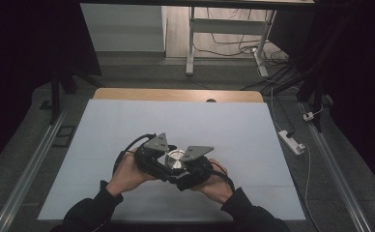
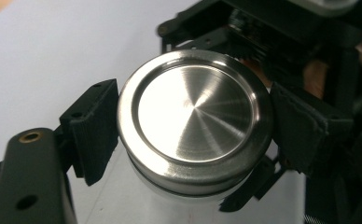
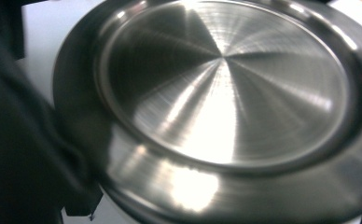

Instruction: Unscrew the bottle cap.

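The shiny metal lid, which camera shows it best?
The left gripper view: the whole round metal lid is sharp, with black fingers at its sides. The right gripper view crops and blurs it. The high view shows it tiny between both grippers.

Brushed silver lid (image 2: pixel 194 122), black pads (image 2: pixel 95 130), white table (image 1: pixel 127 125)

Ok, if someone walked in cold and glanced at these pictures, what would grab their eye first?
A shiny brushed-steel lid on a pale container, held up between the left gripper and the right gripper near the front middle of the white tabletop. In the left gripper view, two black padded jaws press the lid's rim from both sides. Beyond the table, cables sprawl on a dark floor.
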### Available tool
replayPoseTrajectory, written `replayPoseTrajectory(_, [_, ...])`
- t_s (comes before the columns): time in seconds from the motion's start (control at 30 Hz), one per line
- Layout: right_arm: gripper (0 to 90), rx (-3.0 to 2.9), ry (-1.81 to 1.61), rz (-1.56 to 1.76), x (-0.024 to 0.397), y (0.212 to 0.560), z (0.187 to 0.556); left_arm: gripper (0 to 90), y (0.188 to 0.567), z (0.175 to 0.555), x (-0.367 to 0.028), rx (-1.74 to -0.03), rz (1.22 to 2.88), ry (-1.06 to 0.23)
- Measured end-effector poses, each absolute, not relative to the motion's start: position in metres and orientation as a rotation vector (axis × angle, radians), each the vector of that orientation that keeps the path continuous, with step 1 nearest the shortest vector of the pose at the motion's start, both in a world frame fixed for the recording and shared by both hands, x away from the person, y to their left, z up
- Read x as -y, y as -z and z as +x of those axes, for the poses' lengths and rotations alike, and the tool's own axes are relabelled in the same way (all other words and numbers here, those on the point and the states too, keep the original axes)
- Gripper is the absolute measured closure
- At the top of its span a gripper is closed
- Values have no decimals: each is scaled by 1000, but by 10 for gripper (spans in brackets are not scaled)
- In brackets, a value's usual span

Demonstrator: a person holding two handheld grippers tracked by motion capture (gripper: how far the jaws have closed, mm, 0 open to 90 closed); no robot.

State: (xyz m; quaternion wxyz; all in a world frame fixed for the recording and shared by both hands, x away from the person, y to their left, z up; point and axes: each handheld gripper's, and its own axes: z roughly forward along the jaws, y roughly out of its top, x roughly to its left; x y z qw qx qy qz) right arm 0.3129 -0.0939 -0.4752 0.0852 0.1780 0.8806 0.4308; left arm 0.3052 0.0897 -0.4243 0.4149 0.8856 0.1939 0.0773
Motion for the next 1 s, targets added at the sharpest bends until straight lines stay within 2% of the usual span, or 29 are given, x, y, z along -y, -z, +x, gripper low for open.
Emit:
replayPoseTrajectory(0.17, [146, -2571, -1259, 617, 96, 475, 316, 204, 425, 302, -80, -625, 2184, -254])
replayPoseTrajectory(0.3, [146, -2563, -1252, 645, 96, 475, 316, 192, 424, 304, -79, -600, 2173, -237])
replayPoseTrajectory(0.4, [146, -2565, -1265, 631, 97, 474, 317, 80, 419, 308, -88, -570, 2152, -172])
replayPoseTrajectory(0.53, [146, -2601, -1294, 592, 99, 473, 317, 18, 412, 309, -101, -456, 2207, -166])
replayPoseTrajectory(0.67, [146, -2666, -1334, 507, 97, 473, 314, 38, 412, 307, -109, -290, 2259, -126])
replayPoseTrajectory(0.83, [146, -2729, -1353, 396, 89, 473, 304, 77, 416, 307, -110, -190, 2262, -70])
replayPoseTrajectory(1.0, [146, -2746, -1352, 333, 85, 473, 300, 191, 420, 305, -107, -134, 2269, -68])
